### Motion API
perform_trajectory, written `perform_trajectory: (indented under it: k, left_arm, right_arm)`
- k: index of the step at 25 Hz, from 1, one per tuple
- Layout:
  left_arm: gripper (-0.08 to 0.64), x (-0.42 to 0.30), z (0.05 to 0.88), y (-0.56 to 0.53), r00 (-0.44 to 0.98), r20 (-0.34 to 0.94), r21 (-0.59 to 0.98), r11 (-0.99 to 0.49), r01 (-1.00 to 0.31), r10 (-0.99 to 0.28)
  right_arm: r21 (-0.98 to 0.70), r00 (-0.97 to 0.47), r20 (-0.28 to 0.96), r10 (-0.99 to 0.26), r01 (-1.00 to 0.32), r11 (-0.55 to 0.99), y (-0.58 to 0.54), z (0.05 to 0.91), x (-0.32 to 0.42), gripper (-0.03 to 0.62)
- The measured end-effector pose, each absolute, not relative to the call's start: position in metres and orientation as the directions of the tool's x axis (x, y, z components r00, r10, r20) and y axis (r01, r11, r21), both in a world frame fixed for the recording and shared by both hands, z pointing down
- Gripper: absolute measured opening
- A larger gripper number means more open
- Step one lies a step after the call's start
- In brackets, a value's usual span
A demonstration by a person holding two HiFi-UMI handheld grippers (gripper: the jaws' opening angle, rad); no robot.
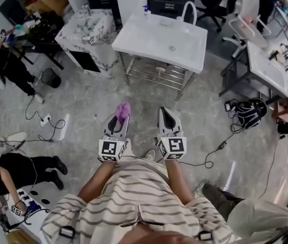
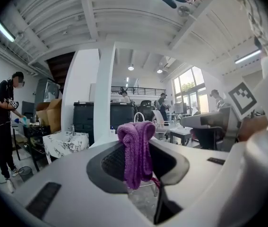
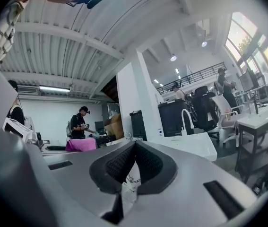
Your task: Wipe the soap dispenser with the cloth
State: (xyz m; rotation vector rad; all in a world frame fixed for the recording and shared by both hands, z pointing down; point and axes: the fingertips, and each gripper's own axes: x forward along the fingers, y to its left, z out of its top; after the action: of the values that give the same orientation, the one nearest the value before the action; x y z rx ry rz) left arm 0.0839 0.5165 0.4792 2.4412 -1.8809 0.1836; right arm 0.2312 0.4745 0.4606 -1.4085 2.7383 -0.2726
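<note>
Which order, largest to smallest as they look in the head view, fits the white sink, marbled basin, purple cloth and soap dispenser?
1. white sink
2. marbled basin
3. purple cloth, helped by being nearer the camera
4. soap dispenser, clearly the smallest

Head view: looks steeply down from above, well back from the white sink [image 1: 159, 43]. Gripper views: look level, low, forward along jaws toward same sink [image 3: 193, 146].
</note>
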Motion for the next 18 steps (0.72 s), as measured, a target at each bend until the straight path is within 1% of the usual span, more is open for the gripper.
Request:
perform_trajectory:
  k: [9, 14, 18]
  left_arm:
    - [0.12, 0.074, 0.498, 0.471, 0.27, 0.161, -0.004, -0.274, -0.962, -0.949]
    - [0.12, 0.056, 0.502, 0.395, 0.321, 0.124, 0.025, -0.321, -0.947, -0.939]
    - [0.12, 0.019, 0.497, 0.314, 0.353, 0.105, 0.044, -0.351, -0.936, -0.93]
  right_arm:
    - [-0.184, -0.572, 0.08, -0.816, -0.813, 0.552, 0.427, 0.478, 0.218, -0.003]
    - [-0.157, -0.561, 0.079, -0.824, -0.823, 0.546, 0.358, 0.48, 0.195, -0.003]
    - [-0.131, -0.55, 0.075, -0.832, -0.832, 0.539, 0.282, 0.474, 0.156, -0.003]
